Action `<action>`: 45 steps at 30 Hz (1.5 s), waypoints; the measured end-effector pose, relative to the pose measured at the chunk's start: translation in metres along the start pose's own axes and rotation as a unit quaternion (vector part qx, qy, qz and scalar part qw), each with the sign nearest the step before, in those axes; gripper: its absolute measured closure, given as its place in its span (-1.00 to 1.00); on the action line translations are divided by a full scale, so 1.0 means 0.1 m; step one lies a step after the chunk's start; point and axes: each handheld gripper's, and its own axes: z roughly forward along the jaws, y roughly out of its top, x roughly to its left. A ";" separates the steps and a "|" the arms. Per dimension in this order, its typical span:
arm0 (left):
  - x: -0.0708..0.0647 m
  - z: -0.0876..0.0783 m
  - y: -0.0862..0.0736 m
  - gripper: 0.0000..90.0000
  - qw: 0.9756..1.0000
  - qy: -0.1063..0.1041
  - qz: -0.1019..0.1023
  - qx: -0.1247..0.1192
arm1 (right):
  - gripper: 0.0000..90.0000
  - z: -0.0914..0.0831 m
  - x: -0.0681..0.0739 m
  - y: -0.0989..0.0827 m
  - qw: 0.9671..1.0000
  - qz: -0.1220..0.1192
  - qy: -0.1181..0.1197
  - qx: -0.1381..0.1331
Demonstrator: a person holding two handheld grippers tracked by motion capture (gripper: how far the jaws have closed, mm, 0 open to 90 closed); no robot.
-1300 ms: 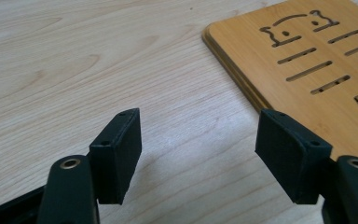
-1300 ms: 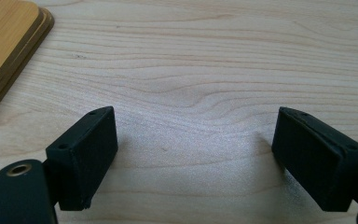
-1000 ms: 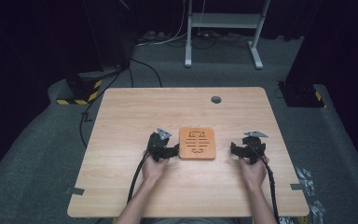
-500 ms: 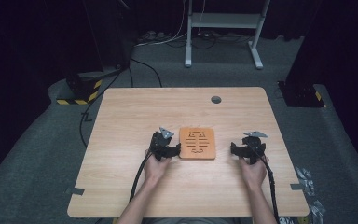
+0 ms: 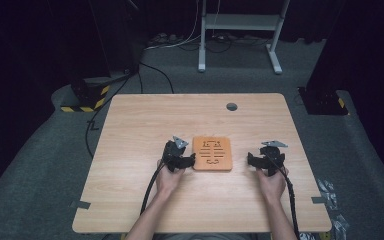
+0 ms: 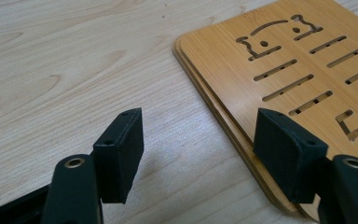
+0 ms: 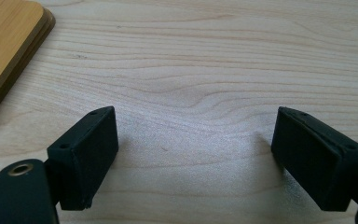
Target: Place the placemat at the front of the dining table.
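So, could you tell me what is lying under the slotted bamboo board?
The bamboo board lies flat on the wooden table; its edge looks like two stacked layers. The slots show only darkness, and whatever is beneath it is covered.

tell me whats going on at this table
A person sits at a wooden table with a gripper in each hand. Both are open and hold nothing. The left gripper is at the left edge of a slotted bamboo board lying flat mid-table; in the left gripper view, one jaw looks to be over the board's edge and the other over bare table. The right gripper sits apart, right of the board, above bare wood.
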 end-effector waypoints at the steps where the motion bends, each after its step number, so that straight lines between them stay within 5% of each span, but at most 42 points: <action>1: 0.00 0.00 0.00 -0.26 1.000 -0.002 -0.003 0.000 | -0.68 0.00 0.00 0.00 1.000 0.000 0.000 0.000; 32: -0.22 0.09 0.04 -0.27 1.000 -0.019 0.011 0.002 | -0.67 -0.01 0.00 0.00 1.000 0.001 0.001 0.000; 37: -0.18 0.06 0.03 -0.27 1.000 -0.023 0.001 -0.002 | -0.54 -0.07 0.06 -0.02 1.000 -0.026 0.018 0.003; 42: -0.13 0.04 0.01 -0.28 1.000 -0.024 -0.007 -0.001 | -0.42 -0.14 0.11 -0.04 0.998 -0.041 0.028 -0.029; 45: -0.11 0.02 0.00 -0.28 1.000 -0.021 -0.008 -0.003 | -0.37 -0.21 0.08 -0.06 0.996 -0.038 0.065 -0.053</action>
